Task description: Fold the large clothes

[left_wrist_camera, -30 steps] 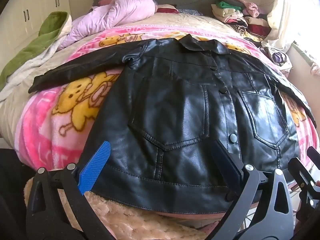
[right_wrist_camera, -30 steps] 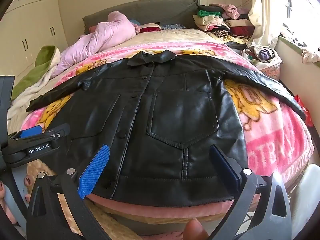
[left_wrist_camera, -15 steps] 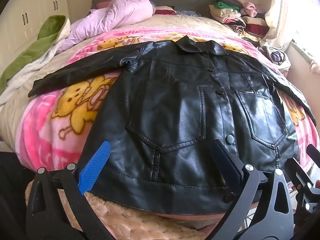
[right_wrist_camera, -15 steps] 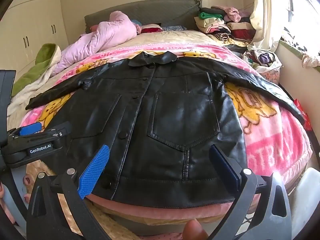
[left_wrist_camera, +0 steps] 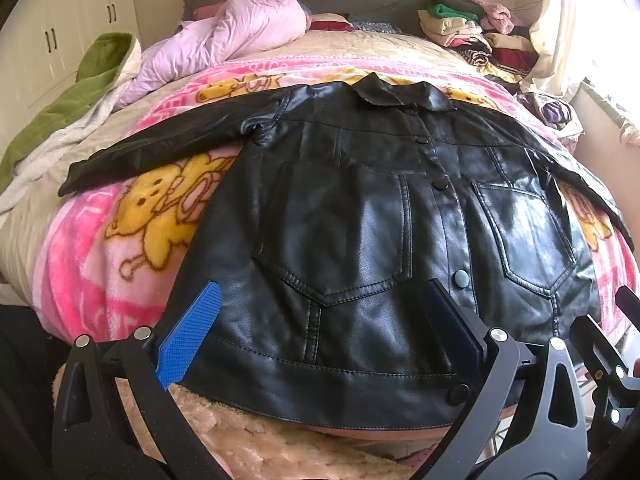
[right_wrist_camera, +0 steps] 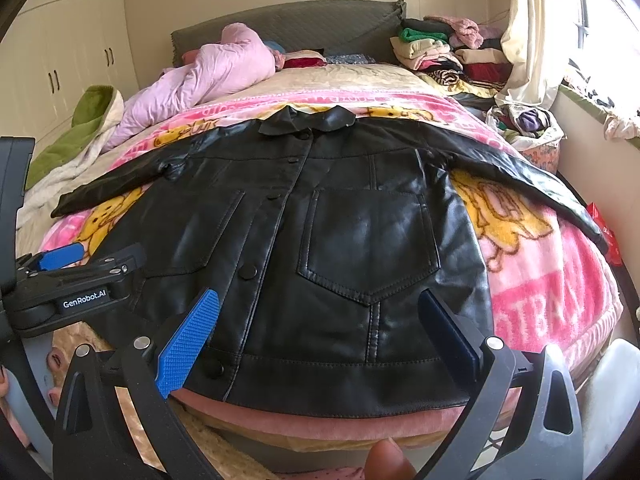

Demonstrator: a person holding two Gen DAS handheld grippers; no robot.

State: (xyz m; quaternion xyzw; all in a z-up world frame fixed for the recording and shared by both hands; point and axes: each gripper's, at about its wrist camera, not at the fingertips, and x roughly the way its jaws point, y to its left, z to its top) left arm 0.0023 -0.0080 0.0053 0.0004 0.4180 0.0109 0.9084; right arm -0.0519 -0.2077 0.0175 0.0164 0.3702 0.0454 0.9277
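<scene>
Now the black jacket point(left_wrist_camera: 360, 232) lies flat on the bed point(left_wrist_camera: 100, 248), front up, sleeves spread, so it is ready to fold. Both the left gripper point(left_wrist_camera: 320, 328) and right gripper point(right_wrist_camera: 316, 328) have wide-open, empty fingers above its hem.

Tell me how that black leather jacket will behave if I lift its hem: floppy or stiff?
The black leather jacket probably bends in broad, stiff folds: it lies smooth with few wrinkles. Its glossy surface may slip between the open left gripper fingers. Spread sleeves will likely drag across the pink blanket.
</scene>
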